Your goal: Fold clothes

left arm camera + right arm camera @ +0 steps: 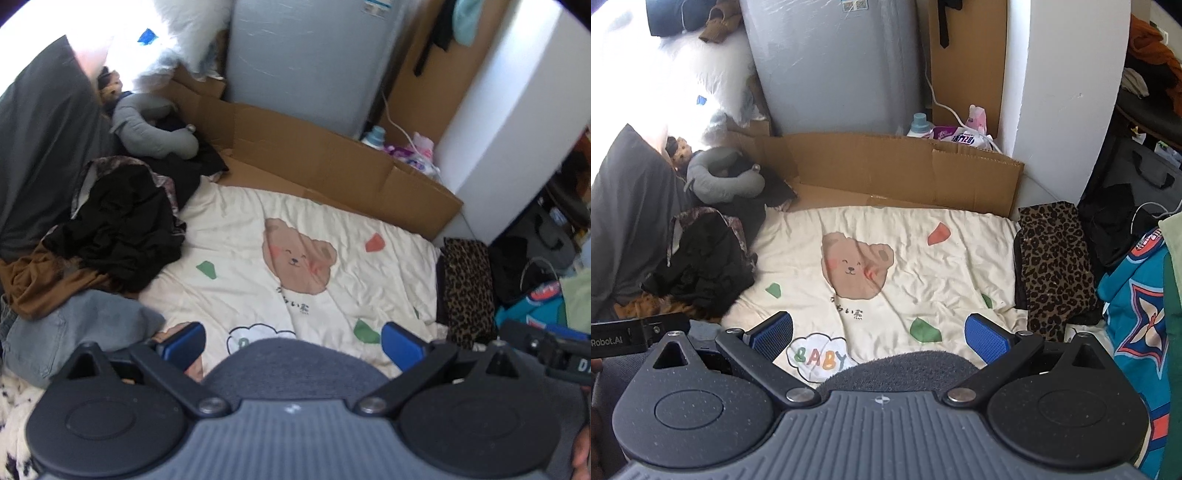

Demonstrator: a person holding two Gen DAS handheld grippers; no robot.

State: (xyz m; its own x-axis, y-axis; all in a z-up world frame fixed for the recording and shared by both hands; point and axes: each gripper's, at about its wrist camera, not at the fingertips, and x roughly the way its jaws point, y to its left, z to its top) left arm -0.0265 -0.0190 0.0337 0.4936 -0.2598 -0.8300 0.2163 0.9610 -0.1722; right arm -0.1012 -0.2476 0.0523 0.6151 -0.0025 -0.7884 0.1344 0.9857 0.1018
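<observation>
"BABY" cloud print [817, 356] on cream blanket [923, 266], both grippers' fingers [988, 341] wide, empty.

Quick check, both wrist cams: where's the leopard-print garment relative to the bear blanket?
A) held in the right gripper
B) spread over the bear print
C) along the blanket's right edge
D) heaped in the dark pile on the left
C: the leopard-print garment lies along the right edge of the bear blanket, and both the left gripper and the right gripper are open and empty.
</observation>
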